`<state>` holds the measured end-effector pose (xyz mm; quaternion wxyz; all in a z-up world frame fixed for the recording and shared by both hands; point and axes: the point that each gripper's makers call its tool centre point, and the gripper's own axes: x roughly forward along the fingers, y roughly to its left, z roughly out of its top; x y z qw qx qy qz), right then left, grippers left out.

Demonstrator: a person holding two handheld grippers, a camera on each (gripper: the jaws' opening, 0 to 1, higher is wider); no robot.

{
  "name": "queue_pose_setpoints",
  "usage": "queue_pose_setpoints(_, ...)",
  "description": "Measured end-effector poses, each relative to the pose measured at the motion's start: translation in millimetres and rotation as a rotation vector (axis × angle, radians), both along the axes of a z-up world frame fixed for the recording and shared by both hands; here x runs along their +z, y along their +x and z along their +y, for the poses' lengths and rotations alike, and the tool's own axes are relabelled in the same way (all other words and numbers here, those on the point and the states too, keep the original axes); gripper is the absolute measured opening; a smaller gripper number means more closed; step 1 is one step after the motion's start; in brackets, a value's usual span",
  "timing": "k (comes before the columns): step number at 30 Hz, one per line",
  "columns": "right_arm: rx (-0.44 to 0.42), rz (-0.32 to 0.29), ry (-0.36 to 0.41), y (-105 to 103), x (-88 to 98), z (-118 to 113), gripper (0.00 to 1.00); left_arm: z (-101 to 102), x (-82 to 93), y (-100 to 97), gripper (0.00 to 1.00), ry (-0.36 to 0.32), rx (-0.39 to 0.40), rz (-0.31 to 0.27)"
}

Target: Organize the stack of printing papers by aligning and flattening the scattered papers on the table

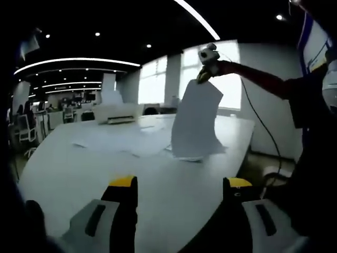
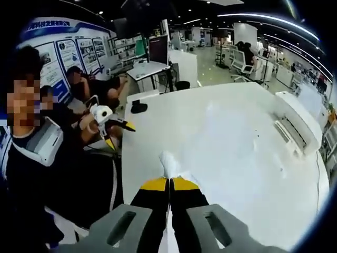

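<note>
Right gripper [image 2: 169,182] pinches papers [image 1: 196,120] above table [image 1: 79,174].

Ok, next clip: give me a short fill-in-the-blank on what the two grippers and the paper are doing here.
1. The right gripper is shut on a ____ of paper.
2. The left gripper has its jaws ____, holding nothing.
3. The lifted sheet hangs with its lower edge on the white ____.
4. At the table's far side sits a white ____.

Missing words: sheet; open; table; printer
</note>
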<state>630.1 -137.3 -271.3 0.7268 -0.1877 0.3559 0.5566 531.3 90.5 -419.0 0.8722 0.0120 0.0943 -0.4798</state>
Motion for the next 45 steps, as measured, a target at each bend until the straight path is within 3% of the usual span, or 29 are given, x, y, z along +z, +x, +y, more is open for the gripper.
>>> queue_pose_setpoints(8, 0.049, -0.013, -0.014, 2, 2.5, 21, 0.00, -9, -6.3, 6.1, 0.68, -0.010, -0.020, -0.003)
queue_pose_setpoints(16, 0.101, -0.022, -0.011, 2, 2.8, 48, 0.00, -20, -7.0, 28.5, 0.67, -0.054, -0.033, -0.004)
queue_pose_setpoints(45, 0.158, -0.043, -0.021, 0, 5.1, 70, 0.00, -37, 25.0, 59.3, 0.67, -0.122, -0.028, -0.051)
